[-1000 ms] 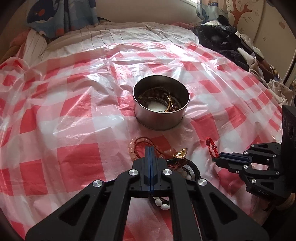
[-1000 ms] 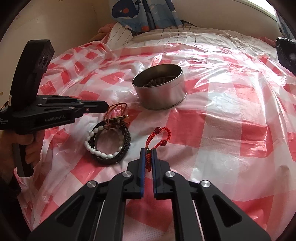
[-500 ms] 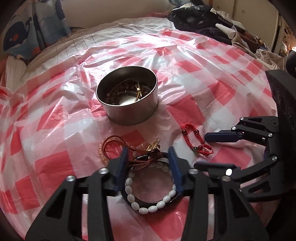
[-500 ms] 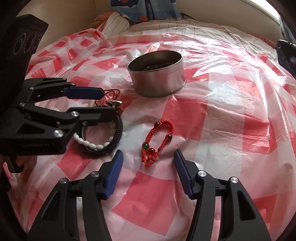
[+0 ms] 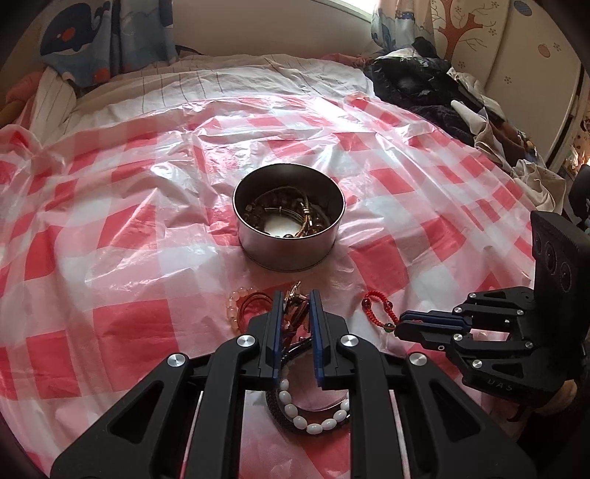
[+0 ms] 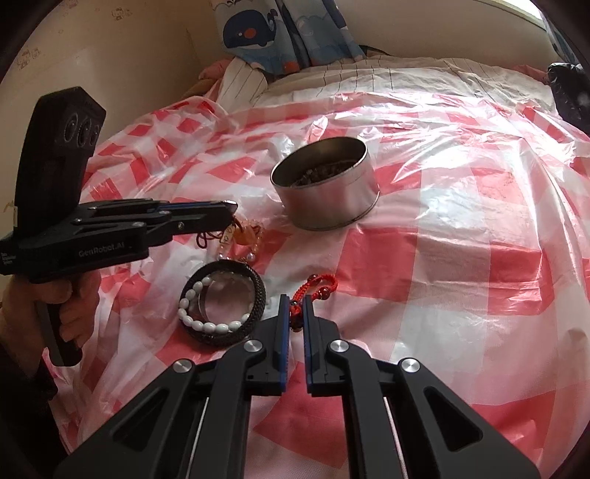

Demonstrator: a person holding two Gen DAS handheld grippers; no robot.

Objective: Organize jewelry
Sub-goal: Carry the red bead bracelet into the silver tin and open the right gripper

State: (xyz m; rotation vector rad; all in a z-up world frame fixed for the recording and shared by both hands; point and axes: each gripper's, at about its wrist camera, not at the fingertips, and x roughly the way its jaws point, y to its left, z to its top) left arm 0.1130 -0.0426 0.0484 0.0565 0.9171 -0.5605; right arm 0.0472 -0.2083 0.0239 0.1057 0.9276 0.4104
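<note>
Both claws have narrowed since half a second ago, when each stood spread wide over the jewelry. Now the left claw (image 5: pixel 297 298) pinches a tangle of gold-coloured clasp and thin brown cord bracelet (image 5: pixel 293 306) between its blue-lined fingers (image 5: pixel 277 324), and in the right wrist view that tangle (image 6: pixel 236 230) hangs at the tip of the left claw (image 6: pixel 228 212), with a string of pale peach beads (image 6: pixel 254 243) trailing just below it. The right claw (image 6: pixel 295 307) is pressed nearly together on the near end of a red braided cord bracelet with dark red beads (image 6: pixel 317 285), whose far loop lies on the sheet; from the left wrist view the same red bracelet (image 5: pixel 378 307) runs into the right claw's tip (image 5: pixel 400 324).

Between the two claws, a black woven bangle (image 6: pixel 258 298) lies flat with a white oval-bead bracelet (image 6: pixel 206 324) resting inside and over its rim. Farther back stands a round, open silver metal tin (image 5: pixel 289 247), already holding a heap of brown bead and gold-toned bracelets (image 5: pixel 287 217). Everything sits on a crinkled red-and-white checked plastic sheet (image 5: pixel 110 228) spread over a bed. A dark heap of clothes (image 5: pixel 424 88) lies at the far right edge, and a blue whale-print fabric (image 6: pixel 269 33) hangs behind the bed.
</note>
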